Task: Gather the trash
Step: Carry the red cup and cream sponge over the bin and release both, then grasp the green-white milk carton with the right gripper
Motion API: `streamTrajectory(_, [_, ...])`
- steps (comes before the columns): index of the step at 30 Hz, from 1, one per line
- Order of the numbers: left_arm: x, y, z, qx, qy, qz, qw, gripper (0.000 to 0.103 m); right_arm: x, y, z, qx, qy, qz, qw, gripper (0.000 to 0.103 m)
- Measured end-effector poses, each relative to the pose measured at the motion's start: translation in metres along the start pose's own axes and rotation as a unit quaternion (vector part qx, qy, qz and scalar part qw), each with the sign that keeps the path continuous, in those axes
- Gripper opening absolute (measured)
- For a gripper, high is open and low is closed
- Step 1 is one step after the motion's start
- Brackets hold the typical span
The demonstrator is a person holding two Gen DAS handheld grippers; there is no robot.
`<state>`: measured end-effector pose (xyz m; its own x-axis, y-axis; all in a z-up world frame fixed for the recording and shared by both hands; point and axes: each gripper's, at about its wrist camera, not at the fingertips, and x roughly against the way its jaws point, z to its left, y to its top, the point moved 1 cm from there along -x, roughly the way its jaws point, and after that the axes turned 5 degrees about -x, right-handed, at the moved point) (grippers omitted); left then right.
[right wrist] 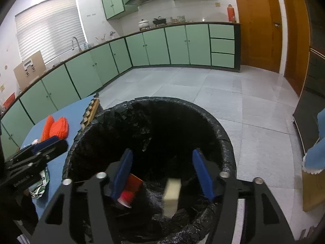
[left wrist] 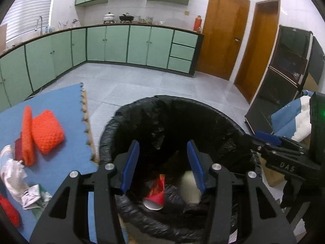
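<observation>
Both grippers hang over the black-lined bin (right wrist: 221,134), the left gripper (left wrist: 163,162) and right gripper (right wrist: 162,174) spread and empty — a red cup (right wrist: 130,191) and pale block (right wrist: 171,193) lie inside it; crumpled paper (left wrist: 12,174) beside the bin remains, so collecting looks partway

crinkled glossy plastic bin liner (right wrist: 219,142); matt foam mat (left wrist: 61,101)

One bin (right wrist: 223,142) lined with black plastic, lower centre; inside it, one red cup (right wrist: 130,191) and one pale block (right wrist: 171,195). Two orange knitted pieces (left wrist: 47,134) on one blue mat (left wrist: 61,101), left. Two grippers: left gripper (left wrist: 163,162), right gripper (right wrist: 162,174). Two brown doors (left wrist: 221,32), upper right.
</observation>
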<state>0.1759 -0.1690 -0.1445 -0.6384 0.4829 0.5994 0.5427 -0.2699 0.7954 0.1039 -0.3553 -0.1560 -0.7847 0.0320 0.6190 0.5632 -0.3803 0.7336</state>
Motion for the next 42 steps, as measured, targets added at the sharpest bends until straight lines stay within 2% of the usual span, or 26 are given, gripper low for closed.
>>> streamTrajectory(3, [0.014,-0.002,0.018,0.009,0.022,-0.008,0.9997,0.059,0.005,0.002,0.012,0.006,0.001,-0.012,1.0,0.083])
streamTrajectory(6, [0.041,-0.007,0.035,0.016,0.053,-0.023,0.9982,0.066,0.011,0.005,0.031,0.022,0.006,-0.027,0.999,0.089])
streamTrajectory(9, [0.07,-0.012,0.055,0.026,0.087,-0.038,0.9951,0.069,0.015,0.006,0.057,0.029,0.033,-0.034,0.998,0.09])
streamTrajectory(13, [0.111,-0.028,0.083,0.029,0.154,-0.054,0.9861,0.07,0.018,0.0,0.099,0.038,0.078,-0.039,0.996,0.091])
streamTrajectory(16, [0.138,-0.043,0.105,0.034,0.199,-0.053,0.978,0.07,0.016,-0.011,0.135,0.049,0.11,-0.037,0.992,0.091])
streamTrajectory(20, [0.165,-0.067,0.133,0.055,0.237,-0.038,0.9693,0.07,0.006,-0.03,0.178,0.068,0.151,-0.011,0.986,0.091])
streamTrajectory(31, [0.183,-0.11,0.172,0.09,0.268,-0.016,0.9591,0.068,-0.032,-0.08,0.262,0.143,0.201,0.052,0.968,0.091])
streamTrajectory(37, [0.187,-0.123,0.191,0.101,0.274,-0.012,0.9563,0.067,-0.052,-0.098,0.285,0.169,0.199,0.081,0.962,0.091])
streamTrajectory(42, [0.185,-0.127,0.197,0.105,0.269,-0.006,0.9573,0.066,-0.071,-0.103,0.295,0.178,0.177,0.102,0.963,0.091])
